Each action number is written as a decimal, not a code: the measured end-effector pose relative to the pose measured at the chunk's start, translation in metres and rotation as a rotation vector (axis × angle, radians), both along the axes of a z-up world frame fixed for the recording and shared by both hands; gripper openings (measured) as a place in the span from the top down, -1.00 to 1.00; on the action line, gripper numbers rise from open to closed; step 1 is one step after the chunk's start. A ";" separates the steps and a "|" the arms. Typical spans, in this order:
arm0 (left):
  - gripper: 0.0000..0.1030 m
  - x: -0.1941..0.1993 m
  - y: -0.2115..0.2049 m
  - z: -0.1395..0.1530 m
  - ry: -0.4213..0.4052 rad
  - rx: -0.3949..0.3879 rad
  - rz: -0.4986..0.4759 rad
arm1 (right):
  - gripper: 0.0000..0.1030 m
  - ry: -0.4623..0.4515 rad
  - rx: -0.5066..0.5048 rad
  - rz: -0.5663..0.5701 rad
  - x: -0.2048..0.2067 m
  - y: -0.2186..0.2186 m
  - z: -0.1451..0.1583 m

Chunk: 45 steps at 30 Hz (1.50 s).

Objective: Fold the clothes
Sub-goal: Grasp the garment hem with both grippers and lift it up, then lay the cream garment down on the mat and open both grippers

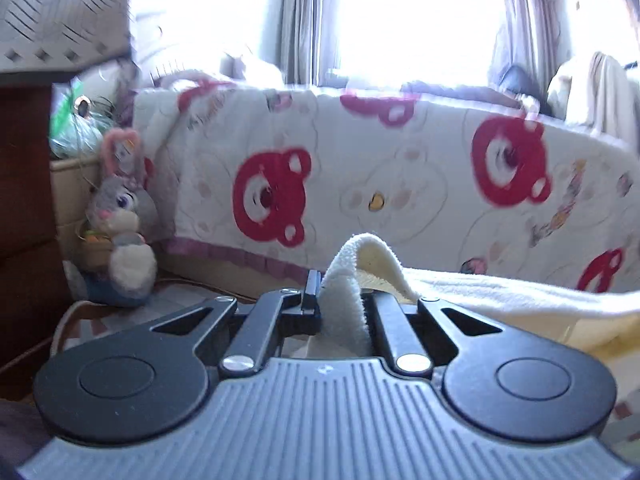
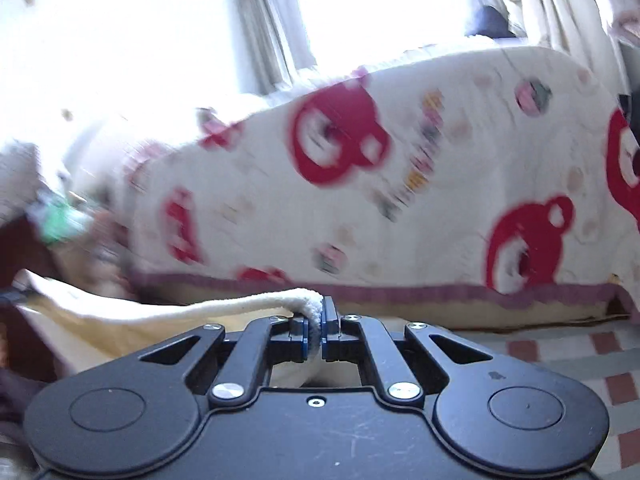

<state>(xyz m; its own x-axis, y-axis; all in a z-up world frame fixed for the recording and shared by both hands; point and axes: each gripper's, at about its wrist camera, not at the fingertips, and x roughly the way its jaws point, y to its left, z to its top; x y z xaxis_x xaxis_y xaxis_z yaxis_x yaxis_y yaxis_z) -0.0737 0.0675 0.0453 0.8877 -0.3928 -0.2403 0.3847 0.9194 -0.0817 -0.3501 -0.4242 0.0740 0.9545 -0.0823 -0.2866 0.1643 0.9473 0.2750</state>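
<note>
A cream fleece garment (image 1: 500, 296) is lifted off the surface and hangs stretched between both grippers. In the left wrist view my left gripper (image 1: 340, 280) is shut on one corner of it, and a fold of the fleece stands up between the black fingers while the rest runs off to the right. In the right wrist view my right gripper (image 2: 318, 312) is shut on another corner of the garment (image 2: 168, 312), pinched between the blue-edged pads, and the cloth trails away to the left. The lower part of the garment is hidden under the gripper bodies.
A quilt with red bear heads (image 1: 360, 176) hangs over a sofa or bed straight ahead, also the quilt (image 2: 400, 184) in the right view. A grey plush rabbit (image 1: 120, 224) sits at the left beside dark wooden furniture (image 1: 24, 200). Checked floor (image 2: 580, 356) lies at the right. A bright curtained window (image 1: 408, 16) is behind.
</note>
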 end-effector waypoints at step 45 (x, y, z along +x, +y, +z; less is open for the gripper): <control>-0.01 0.012 -0.215 -0.091 0.383 0.434 -0.584 | -0.10 0.311 0.586 -0.090 0.027 -0.107 -0.198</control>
<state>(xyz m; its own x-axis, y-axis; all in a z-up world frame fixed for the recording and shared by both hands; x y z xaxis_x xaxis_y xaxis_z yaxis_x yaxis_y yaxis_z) -0.0614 -0.1474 -0.0459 0.3948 -0.5683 -0.7219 0.8285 0.5598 0.0125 -0.3227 -0.5308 -0.1237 0.8171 0.0951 -0.5686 0.3901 0.6349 0.6669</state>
